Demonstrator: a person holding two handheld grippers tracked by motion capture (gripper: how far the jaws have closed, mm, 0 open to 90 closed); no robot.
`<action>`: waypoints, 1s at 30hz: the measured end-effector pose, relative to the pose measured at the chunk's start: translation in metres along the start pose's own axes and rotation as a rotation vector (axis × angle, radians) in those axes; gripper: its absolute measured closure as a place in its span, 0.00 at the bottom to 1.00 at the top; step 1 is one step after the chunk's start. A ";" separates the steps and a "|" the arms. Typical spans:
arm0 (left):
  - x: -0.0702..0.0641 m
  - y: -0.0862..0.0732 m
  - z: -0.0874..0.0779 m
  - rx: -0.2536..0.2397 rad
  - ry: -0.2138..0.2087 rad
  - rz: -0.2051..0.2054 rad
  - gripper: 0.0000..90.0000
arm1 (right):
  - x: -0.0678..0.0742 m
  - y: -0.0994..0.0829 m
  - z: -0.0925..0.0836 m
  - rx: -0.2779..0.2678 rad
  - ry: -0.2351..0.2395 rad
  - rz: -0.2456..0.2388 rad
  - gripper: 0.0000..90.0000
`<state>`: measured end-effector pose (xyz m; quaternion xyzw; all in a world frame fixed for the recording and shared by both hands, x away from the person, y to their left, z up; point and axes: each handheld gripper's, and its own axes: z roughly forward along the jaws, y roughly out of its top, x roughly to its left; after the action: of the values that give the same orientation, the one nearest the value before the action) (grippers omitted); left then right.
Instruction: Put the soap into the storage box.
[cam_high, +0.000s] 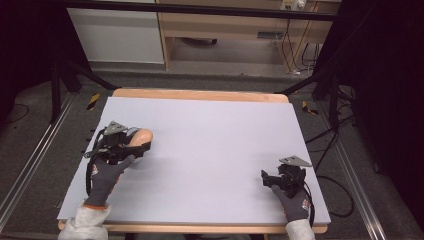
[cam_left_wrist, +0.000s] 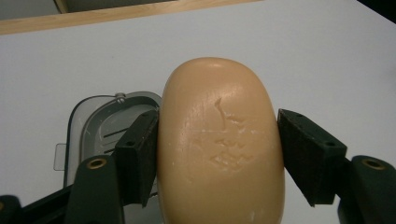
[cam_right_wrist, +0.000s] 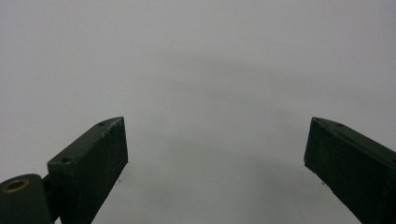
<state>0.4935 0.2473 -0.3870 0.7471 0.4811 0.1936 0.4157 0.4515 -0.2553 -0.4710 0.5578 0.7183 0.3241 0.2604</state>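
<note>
One bar of soap (cam_left_wrist: 219, 144), tan and scuffed, sits clenched between the jaws of the left tongs (cam_high: 134, 145) at the left side of the bench (cam_high: 210, 135). Just beside and under it lies a grey soap dish (cam_left_wrist: 100, 126). The right tongs (cam_high: 267, 177) rest released, jaws spread over bare bench surface, well apart from the soap.

left hand-held gripper (cam_high: 141, 145): soap bar (cam_left_wrist: 219, 144) fills the gap between its jaws, both pads touching it | grey soap dish (cam_left_wrist: 100, 126) sits just beside and under its left jaw, in the way there | right hand-held gripper (cam_right_wrist: 215, 158): jaws wide apart, bare worktop (cam_high: 215, 140) ahead and between the two grippers, free to pass
</note>
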 end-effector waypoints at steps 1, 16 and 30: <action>0.001 0.000 0.000 0.001 0.002 0.000 0.36 | 0.000 0.000 0.000 0.000 0.000 0.000 0.07; 0.019 0.001 0.007 0.014 0.044 -0.021 0.36 | 0.000 0.000 0.000 0.000 0.002 0.000 0.07; 0.031 -0.003 0.022 0.055 0.074 -0.034 0.36 | 0.001 0.000 0.000 0.001 0.006 -0.005 0.07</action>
<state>0.5218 0.2657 -0.4054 0.7423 0.5139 0.2011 0.3802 0.4513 -0.2548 -0.4709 0.5550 0.7206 0.3250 0.2588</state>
